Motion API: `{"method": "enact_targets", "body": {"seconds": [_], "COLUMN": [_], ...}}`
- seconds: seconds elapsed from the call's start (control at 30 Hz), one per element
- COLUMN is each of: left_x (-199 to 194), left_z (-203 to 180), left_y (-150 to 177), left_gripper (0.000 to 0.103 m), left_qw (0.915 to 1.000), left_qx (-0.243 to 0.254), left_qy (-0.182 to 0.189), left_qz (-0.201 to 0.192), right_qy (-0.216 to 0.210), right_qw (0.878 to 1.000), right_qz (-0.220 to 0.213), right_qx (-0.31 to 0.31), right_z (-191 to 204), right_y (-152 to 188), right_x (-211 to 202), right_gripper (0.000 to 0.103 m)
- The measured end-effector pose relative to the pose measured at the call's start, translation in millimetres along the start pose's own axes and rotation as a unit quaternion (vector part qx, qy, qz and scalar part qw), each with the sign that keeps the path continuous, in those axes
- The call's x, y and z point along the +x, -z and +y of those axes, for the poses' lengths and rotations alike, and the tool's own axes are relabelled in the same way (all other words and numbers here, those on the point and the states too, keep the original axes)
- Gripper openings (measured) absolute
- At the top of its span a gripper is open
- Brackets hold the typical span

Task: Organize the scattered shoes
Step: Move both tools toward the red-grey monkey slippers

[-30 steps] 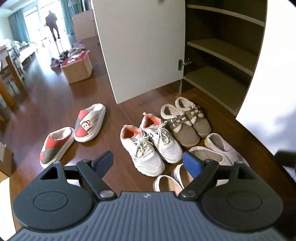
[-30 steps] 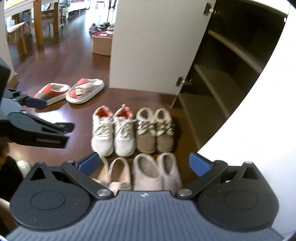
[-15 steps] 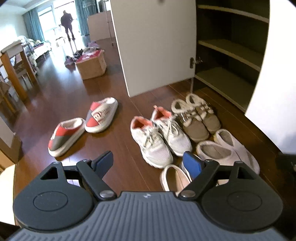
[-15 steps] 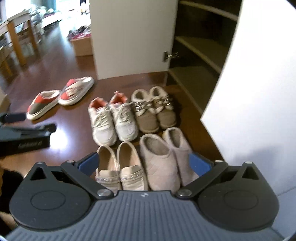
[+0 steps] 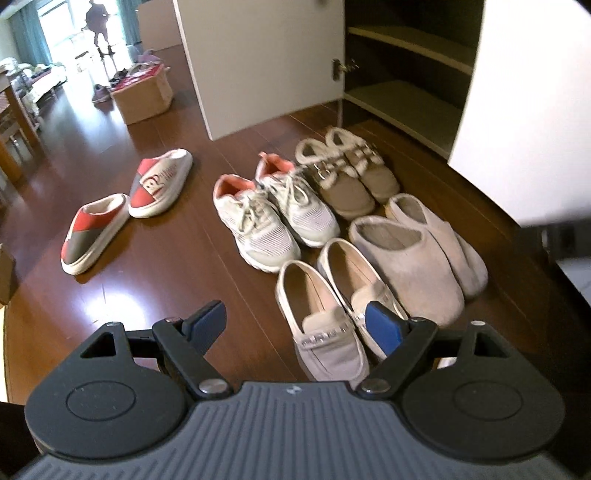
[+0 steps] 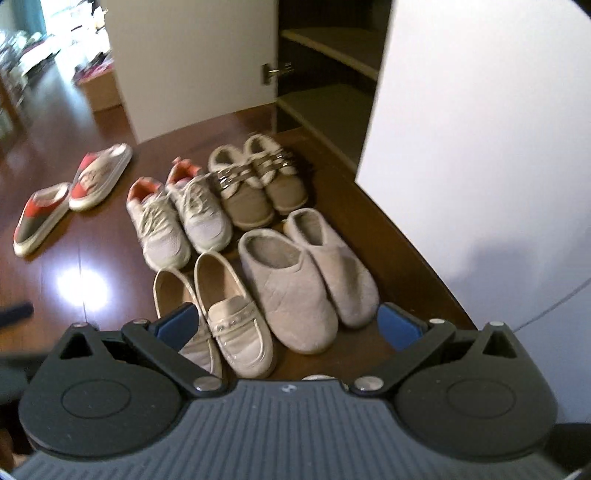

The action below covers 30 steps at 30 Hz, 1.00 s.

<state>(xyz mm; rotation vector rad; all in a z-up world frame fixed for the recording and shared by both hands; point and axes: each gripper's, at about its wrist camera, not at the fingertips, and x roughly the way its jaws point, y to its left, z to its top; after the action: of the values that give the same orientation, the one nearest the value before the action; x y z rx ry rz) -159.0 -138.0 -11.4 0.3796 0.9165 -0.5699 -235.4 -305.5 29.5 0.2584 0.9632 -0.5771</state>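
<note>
Several pairs of shoes sit on the dark wood floor before an open shoe cabinet (image 5: 410, 92). White sneakers (image 5: 273, 214) with coral heels, brown fur-lined shoes (image 5: 351, 173), beige slippers (image 5: 417, 254) and cream loafers (image 5: 332, 314) lie in neat pairs. Two red-and-grey slippers (image 5: 125, 206) lie apart at the left, angled differently. My left gripper (image 5: 295, 325) hangs open above the loafers, holding nothing. My right gripper (image 6: 288, 325) is open over the loafers (image 6: 229, 317) and beige slippers (image 6: 306, 280), also holding nothing.
The cabinet's white door (image 5: 258, 62) stands open at the back and a white panel (image 5: 524, 110) closes the right side. A cardboard box (image 5: 142, 96) with more shoes stands far back left, where a person (image 5: 98, 22) stands by the window. Wooden furniture lines the left edge.
Both grippers have drawn back and up from the shoes. The loafers and beige slippers now show fully in both views. No shoe has moved.
</note>
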Motion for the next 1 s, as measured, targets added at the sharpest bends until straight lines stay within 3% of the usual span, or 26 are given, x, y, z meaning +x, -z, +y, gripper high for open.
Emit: {"method": "enact_targets", "body": {"seconds": [0.4, 0.57, 0.7, 0.83, 1.0], "left_x": [6, 7, -7, -26, -60], "left_z": [-8, 1, 38, 93, 222], "left_y": [5, 1, -17, -36, -62], "left_gripper": [0.085, 0.085, 0.085, 0.085, 0.092], "left_qw": [0.9996, 0.9994, 0.9988, 0.9949, 0.9739], "left_qx": [0.004, -0.01, -0.034, -0.077, -0.136], "left_qy": [0.01, 0.006, -0.023, -0.064, -0.182], "left_qz": [0.027, 0.032, 0.027, 0.015, -0.002], "right_qy": [-0.01, -0.04, -0.092, -0.112, -0.15], "right_qw": [1.0, 0.999, 0.996, 0.994, 0.984], "right_qz": [0.005, 0.002, -0.003, 0.01, 0.055], "right_qx": [0.006, 0.011, 0.01, -0.002, -0.073], "right_z": [1, 10, 21, 36, 81], "right_y": [-4, -10, -18, -25, -37], "right_x": [2, -1, -2, 3, 16], "right_gripper": [0.102, 0.102, 0.102, 0.102, 0.102]}}
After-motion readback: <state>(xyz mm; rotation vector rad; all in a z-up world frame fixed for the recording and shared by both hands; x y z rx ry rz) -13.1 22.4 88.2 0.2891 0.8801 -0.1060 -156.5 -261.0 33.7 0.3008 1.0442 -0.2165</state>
